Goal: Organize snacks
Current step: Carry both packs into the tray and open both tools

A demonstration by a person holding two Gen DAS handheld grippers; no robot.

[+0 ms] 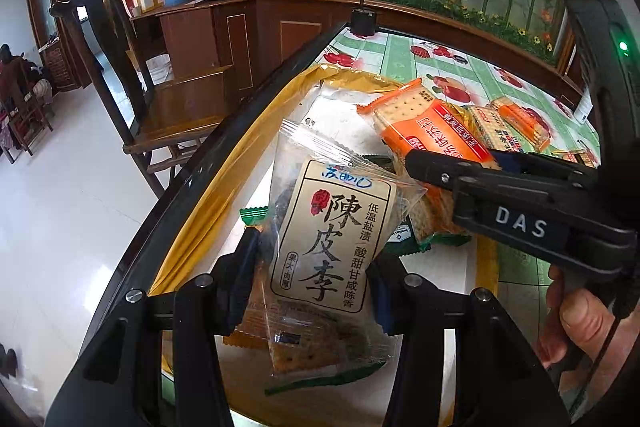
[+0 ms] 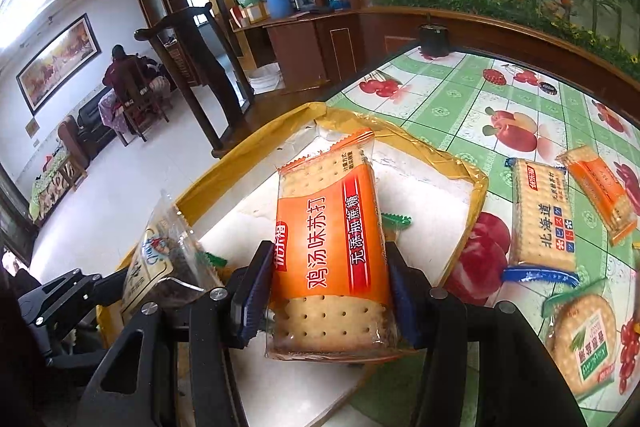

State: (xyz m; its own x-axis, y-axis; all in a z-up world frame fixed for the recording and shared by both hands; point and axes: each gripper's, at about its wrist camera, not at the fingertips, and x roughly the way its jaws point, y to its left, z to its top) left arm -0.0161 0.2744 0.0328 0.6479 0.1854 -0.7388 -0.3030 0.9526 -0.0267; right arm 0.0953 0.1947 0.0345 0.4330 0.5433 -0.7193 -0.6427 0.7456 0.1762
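Gripped between the blue pads of the left gripper (image 1: 312,287), a clear plum packet (image 1: 332,227) is standing upright over the near part of the box (image 1: 208,195), the jaws closed on its sides. In the right wrist view, the right gripper (image 2: 328,291) is likewise clamping an orange cracker pack (image 2: 332,239) across its width, holding it lengthwise above the white floor of the same box. Both packs are hanging over the gold-edged box, which is sitting at the table's left edge, with green-wrapped snacks (image 1: 254,215) already lying inside. Judging from the task, the step in hand is depositing both packs. To do it well, lower each gripper until the pack's bottom edge is nearly touching the box floor before opening the jaws, so that nothing is bouncing over the low wall. Keep the two grippers apart; they are working close together, and the right one is crossing just beyond the plum packet. Place the cracker pack flat toward the far side and the plum packet near the front. Three packs, a blue pack (image 2: 544,219), an orange one (image 2: 600,191) and a green one (image 2: 584,343), are lying on the tablecloth (image 2: 460,95) to the right, still awaiting collection.
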